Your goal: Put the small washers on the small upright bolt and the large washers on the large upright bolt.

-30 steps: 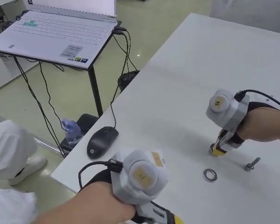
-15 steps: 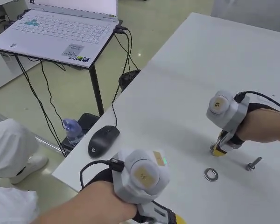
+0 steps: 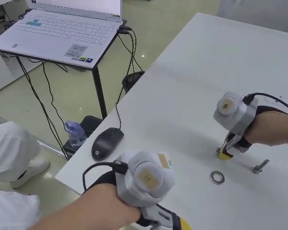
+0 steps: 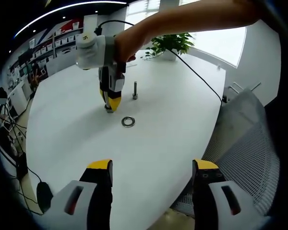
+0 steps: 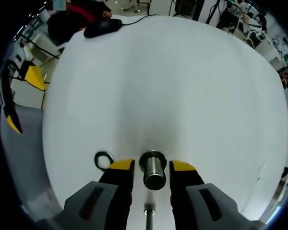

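My right gripper [image 3: 224,154] points down at the white table [image 3: 192,96], and its jaws stand close on either side of the large upright bolt [image 5: 153,170], shut on it. In the left gripper view the right gripper [image 4: 109,104] shows with the bolt at its tip. A large washer [image 3: 217,178] lies flat just beside the bolt; the washer [image 5: 103,159] is left of the jaws, and the same washer [image 4: 128,121] is in front of my left gripper. A small bolt [image 3: 259,166] stands further right, a thin small bolt [image 4: 135,90]. My left gripper [image 4: 152,168] is open, empty, near the table's front edge.
A black mouse [image 3: 104,143] lies at the table's left corner. A laptop [image 3: 62,28] sits on a stand beside the table, with cables hanging down and a water bottle [image 3: 74,133] on the floor. A grey chair [image 4: 249,143] stands by the table edge.
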A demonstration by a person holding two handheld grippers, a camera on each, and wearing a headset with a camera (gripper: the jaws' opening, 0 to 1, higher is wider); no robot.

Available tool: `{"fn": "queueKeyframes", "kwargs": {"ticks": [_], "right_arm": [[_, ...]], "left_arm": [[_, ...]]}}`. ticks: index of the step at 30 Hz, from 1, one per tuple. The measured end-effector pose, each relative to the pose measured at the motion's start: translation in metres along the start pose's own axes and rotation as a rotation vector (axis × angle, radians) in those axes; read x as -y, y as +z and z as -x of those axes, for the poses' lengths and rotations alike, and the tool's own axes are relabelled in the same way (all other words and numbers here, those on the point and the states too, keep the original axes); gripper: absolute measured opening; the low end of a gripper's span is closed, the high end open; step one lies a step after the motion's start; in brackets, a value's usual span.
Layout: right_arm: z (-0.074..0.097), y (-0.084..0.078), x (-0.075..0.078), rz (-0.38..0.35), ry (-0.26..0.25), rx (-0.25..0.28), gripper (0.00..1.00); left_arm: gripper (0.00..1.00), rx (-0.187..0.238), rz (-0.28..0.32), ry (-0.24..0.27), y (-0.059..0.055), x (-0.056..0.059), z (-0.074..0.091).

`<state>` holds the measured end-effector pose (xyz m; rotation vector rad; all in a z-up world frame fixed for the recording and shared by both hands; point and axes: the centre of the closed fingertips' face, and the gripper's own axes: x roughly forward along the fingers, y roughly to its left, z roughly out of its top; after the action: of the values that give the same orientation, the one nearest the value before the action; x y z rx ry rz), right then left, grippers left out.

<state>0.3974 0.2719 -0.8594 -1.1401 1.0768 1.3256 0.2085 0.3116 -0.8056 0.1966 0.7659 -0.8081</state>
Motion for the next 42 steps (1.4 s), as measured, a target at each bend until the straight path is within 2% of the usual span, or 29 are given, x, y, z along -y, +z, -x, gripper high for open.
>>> {"fn": "queueKeyframes", "kwargs": {"ticks": [5, 13, 20, 26, 38, 42], "right_arm": [[0.007, 0.003, 0.002, -0.005, -0.004, 0.026, 0.36], [0.028, 0.008, 0.000, 0.003, -0.012, 0.073, 0.36], [0.042, 0.006, -0.003, 0.014, -0.031, 0.090, 0.36], [0.053, 0.008, -0.014, 0.023, -0.038, 0.111, 0.36], [0.058, 0.004, -0.043, 0.029, -0.024, 0.134, 0.36], [0.057, 0.001, -0.044, 0.029, -0.015, 0.137, 0.36]], "left_arm": [[0.66, 0.000, -0.004, 0.000, 0.000, 0.001, 0.001], [0.68, 0.017, -0.016, 0.005, 0.006, 0.000, 0.003], [0.68, 0.021, -0.025, 0.010, 0.010, -0.001, 0.006], [0.69, 0.019, -0.031, 0.014, 0.010, -0.001, 0.009], [0.69, 0.023, -0.037, 0.023, 0.011, -0.003, 0.014], [0.70, 0.027, -0.037, 0.022, 0.012, -0.002, 0.013]]}}
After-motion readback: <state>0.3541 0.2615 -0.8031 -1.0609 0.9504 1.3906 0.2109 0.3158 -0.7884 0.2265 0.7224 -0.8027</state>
